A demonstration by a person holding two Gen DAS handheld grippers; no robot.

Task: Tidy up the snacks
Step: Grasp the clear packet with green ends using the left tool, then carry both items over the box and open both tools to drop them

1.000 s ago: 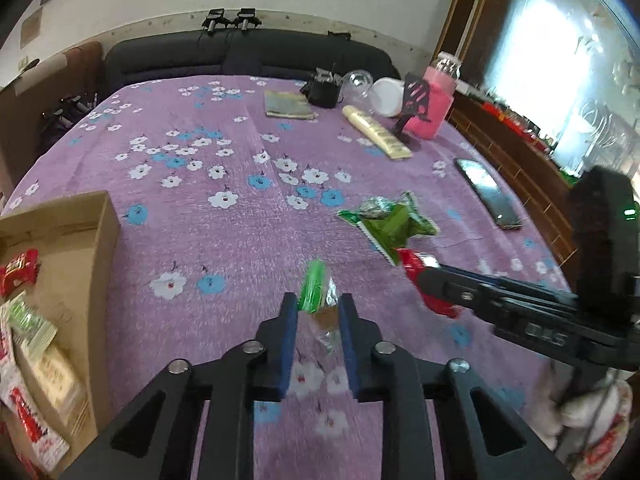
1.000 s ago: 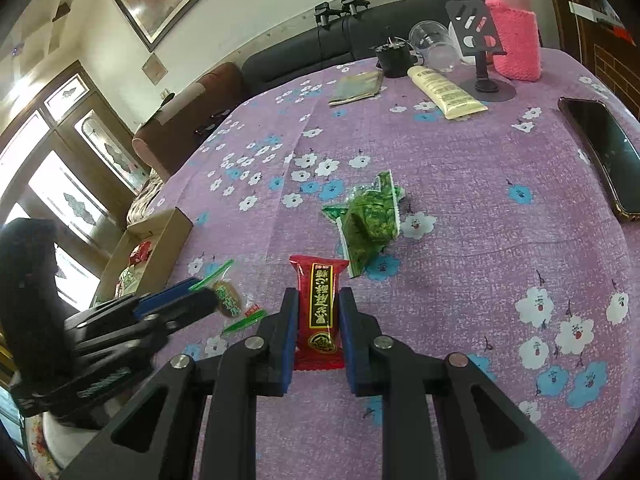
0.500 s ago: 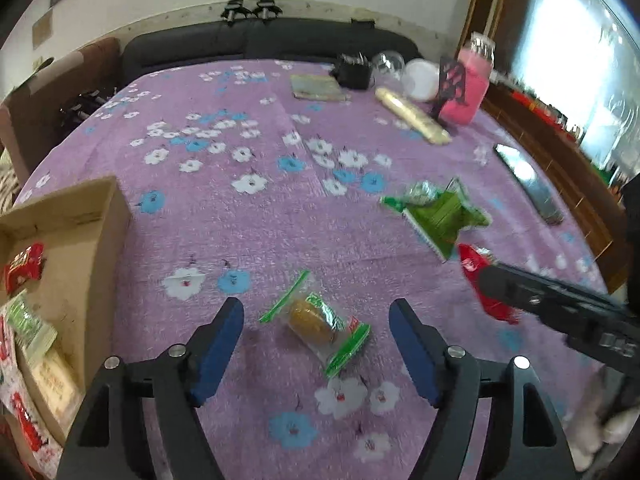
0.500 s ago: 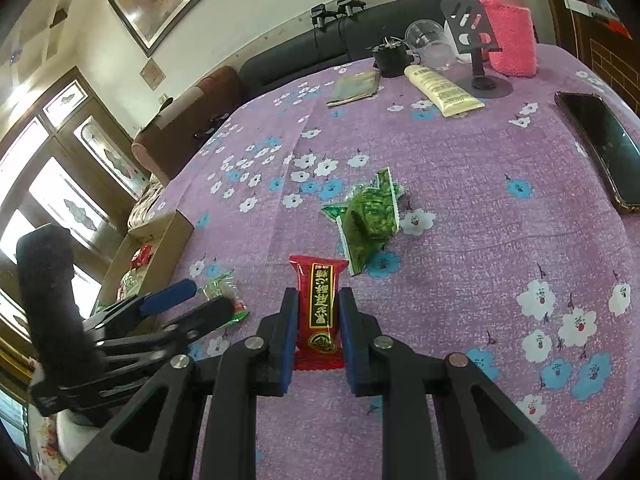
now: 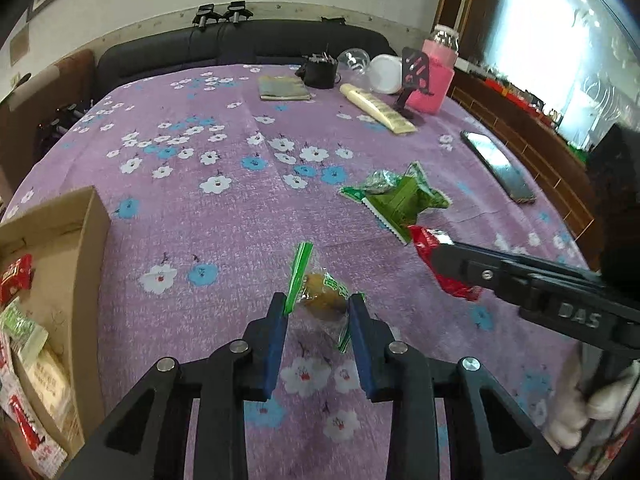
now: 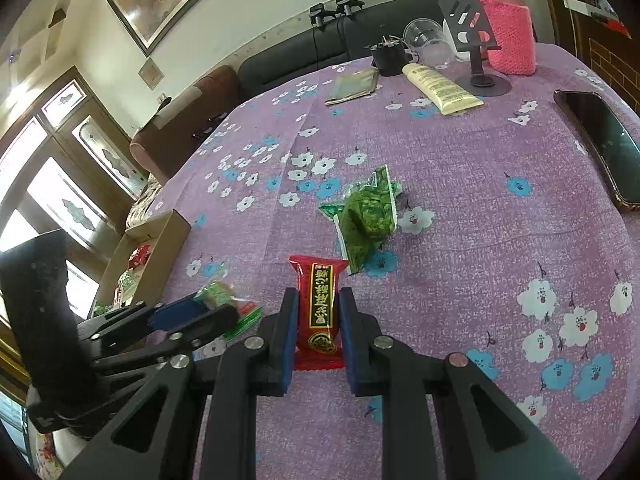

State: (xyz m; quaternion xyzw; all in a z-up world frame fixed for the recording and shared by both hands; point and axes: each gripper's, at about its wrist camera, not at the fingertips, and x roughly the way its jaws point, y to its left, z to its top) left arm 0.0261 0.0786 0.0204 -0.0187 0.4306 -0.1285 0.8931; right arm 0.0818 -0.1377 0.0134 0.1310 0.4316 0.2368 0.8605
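Observation:
My left gripper (image 5: 318, 306) is closing its jaws on a clear-wrapped brown snack with green ends (image 5: 322, 294); both blue pads touch the wrapper's sides, low over the purple flowered cloth. The right wrist view shows this snack (image 6: 216, 294) at the left gripper's tips. My right gripper (image 6: 318, 300) is shut on a red snack bar with yellow lettering (image 6: 319, 312), which pokes out past its fingers (image 5: 424, 238). A pile of green snack packets (image 5: 400, 196) (image 6: 366, 216) lies on the cloth just beyond both grippers. An open cardboard box (image 5: 84, 232) (image 6: 168, 236) at the left holds several snacks.
A phone (image 5: 496, 164) lies by the table's right edge. At the far end are a cream tube (image 5: 378, 108), a pink covered bottle (image 5: 436, 88), a black stand (image 6: 476, 52), a clear cup (image 6: 428, 40) and a flat packet (image 5: 284, 88). A dark sofa stands behind.
The left gripper let go of the snack's wrapper end, opened wide with the snack lying on the cloth, then closed around the snack's middle. The right gripper has held still with the red bar.

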